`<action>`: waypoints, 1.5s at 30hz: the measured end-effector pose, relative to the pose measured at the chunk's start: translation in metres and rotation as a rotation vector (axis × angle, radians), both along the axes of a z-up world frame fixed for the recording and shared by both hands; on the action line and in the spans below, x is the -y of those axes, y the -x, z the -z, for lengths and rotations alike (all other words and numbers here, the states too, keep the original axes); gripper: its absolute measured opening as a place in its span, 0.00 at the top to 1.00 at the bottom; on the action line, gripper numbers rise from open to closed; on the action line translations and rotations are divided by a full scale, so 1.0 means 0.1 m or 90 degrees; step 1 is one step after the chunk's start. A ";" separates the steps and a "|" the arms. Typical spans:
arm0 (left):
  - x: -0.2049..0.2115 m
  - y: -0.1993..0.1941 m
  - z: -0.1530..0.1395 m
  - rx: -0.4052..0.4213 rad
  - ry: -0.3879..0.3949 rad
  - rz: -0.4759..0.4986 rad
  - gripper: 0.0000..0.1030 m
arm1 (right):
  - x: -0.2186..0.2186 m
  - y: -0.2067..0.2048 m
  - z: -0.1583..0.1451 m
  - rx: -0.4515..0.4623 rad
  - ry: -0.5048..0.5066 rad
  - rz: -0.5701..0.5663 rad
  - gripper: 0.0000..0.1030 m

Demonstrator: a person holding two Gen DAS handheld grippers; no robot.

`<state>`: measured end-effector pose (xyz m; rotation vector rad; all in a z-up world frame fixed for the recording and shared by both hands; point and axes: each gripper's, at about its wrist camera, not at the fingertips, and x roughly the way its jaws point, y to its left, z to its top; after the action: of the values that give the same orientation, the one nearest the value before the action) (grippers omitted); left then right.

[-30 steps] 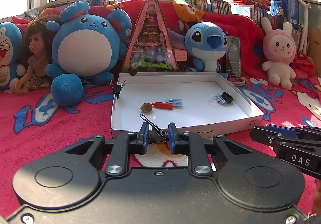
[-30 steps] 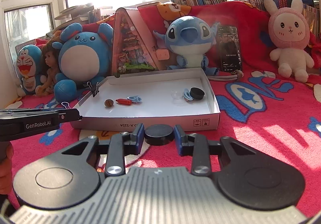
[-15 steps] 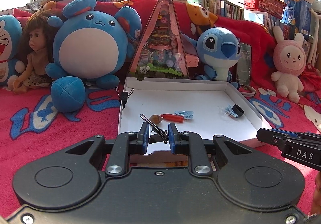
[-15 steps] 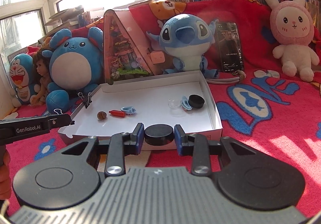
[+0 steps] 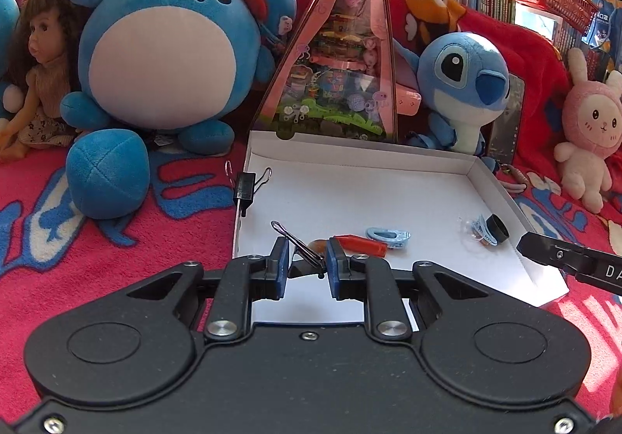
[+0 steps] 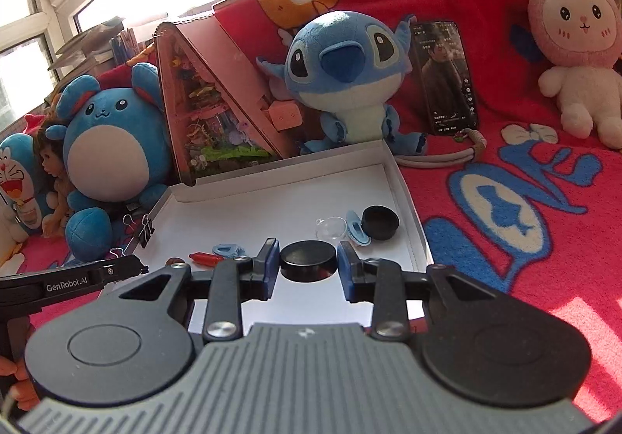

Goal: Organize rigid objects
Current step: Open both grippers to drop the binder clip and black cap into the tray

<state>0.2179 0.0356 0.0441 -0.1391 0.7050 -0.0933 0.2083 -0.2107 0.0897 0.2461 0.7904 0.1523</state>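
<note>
Here we work over a red blanket (image 6: 525, 169) printed with blue letters, sunlit from windows at ten o'clock, with shelves of books along the back. Plush toys line the far side: a round blue plush (image 5: 167, 45), a blue alien plush (image 6: 346, 72), a pink rabbit (image 6: 575, 45) and a doll (image 5: 39, 76). A pink triangular toy house (image 5: 342, 65) stands just behind the white box lid (image 5: 388, 166), and a phone (image 6: 447, 76) leans at one o'clock in the right wrist view.

Our left gripper (image 5: 307, 263) is clamped on a binder clip (image 5: 299, 243) above the near left part of the lid. Its wire handle runs from the fingers up toward eleven o'clock; the clip's black body is mostly hidden between the pads. Our right gripper (image 6: 309, 265) is clamped on a black round cap (image 6: 308, 261), lying flat, over the lid's near edge.

Inside the lid lie a red piece (image 6: 204, 259), a blue clip (image 6: 227, 250), a clear dome (image 6: 330, 229), a second blue clip (image 6: 355, 228) and another black cap (image 6: 380, 222) at the right wall. A small brown object sits mostly hidden behind our left fingers; we cannot tell what it is. A second binder clip (image 5: 245, 187) grips the lid's left wall, handles upward. Both grippers' bodies block the near ground.
</note>
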 end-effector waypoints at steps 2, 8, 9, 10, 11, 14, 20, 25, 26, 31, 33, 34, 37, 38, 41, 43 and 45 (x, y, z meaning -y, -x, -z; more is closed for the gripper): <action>-0.02 -0.11 0.02 -0.015 0.005 -0.005 0.81 | 0.00 -0.11 0.01 -0.016 -0.012 0.004 0.64; 0.00 -0.28 0.10 -0.034 -0.011 -0.010 0.81 | -0.04 -0.41 0.06 -0.054 -0.043 0.010 0.64; 0.01 -0.29 0.10 -0.034 -0.015 -0.011 0.81 | -0.05 -0.45 0.08 -0.061 -0.044 0.012 0.64; 0.01 -0.29 0.11 -0.034 -0.015 -0.012 0.81 | -0.06 -0.48 0.10 -0.066 -0.045 0.014 0.64; 0.01 -0.30 0.12 -0.035 -0.014 -0.013 0.81 | -0.07 -0.50 0.12 -0.070 -0.045 0.015 0.64; 0.02 -0.32 0.14 -0.035 -0.018 -0.014 0.81 | -0.11 -0.57 0.20 -0.080 -0.039 0.019 0.64; 0.00 -0.35 0.17 -0.035 -0.002 -0.015 0.81 | -0.17 -0.67 0.31 -0.097 -0.045 0.023 0.64; 0.01 -0.39 0.18 -0.032 -0.001 -0.013 0.81 | -0.22 -0.74 0.35 -0.103 -0.045 0.028 0.64; 0.01 -0.39 0.18 -0.031 0.000 -0.013 0.81 | -0.23 -0.75 0.36 -0.105 -0.044 0.029 0.64; 0.02 -0.42 0.20 -0.027 0.007 -0.012 0.81 | -0.26 -0.77 0.39 -0.105 -0.033 0.034 0.64; 0.03 -0.43 0.20 -0.026 0.004 -0.010 0.81 | -0.26 -0.78 0.40 -0.106 -0.030 0.035 0.64; 0.03 -0.43 0.20 -0.025 0.003 -0.009 0.81 | -0.27 -0.79 0.41 -0.106 -0.029 0.036 0.63; 0.03 -0.43 0.21 -0.024 0.006 -0.005 0.81 | -0.28 -0.80 0.43 -0.106 -0.024 0.035 0.63; 0.03 -0.44 0.22 -0.025 0.008 -0.003 0.80 | -0.29 -0.81 0.43 -0.106 -0.023 0.034 0.63; 0.02 -0.44 0.22 -0.027 0.016 0.000 0.80 | -0.29 -0.81 0.44 -0.104 -0.022 0.032 0.62; 0.01 -0.44 0.22 -0.026 0.018 0.000 0.80 | -0.30 -0.81 0.45 -0.105 -0.021 0.031 0.61; 0.00 -0.44 0.22 -0.025 0.020 -0.003 0.80 | -0.30 -0.81 0.46 -0.105 -0.019 0.032 0.61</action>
<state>0.2623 0.0358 0.0218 -0.1730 0.7431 -0.0967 0.2897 -0.1808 0.0438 0.3099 0.9447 0.0973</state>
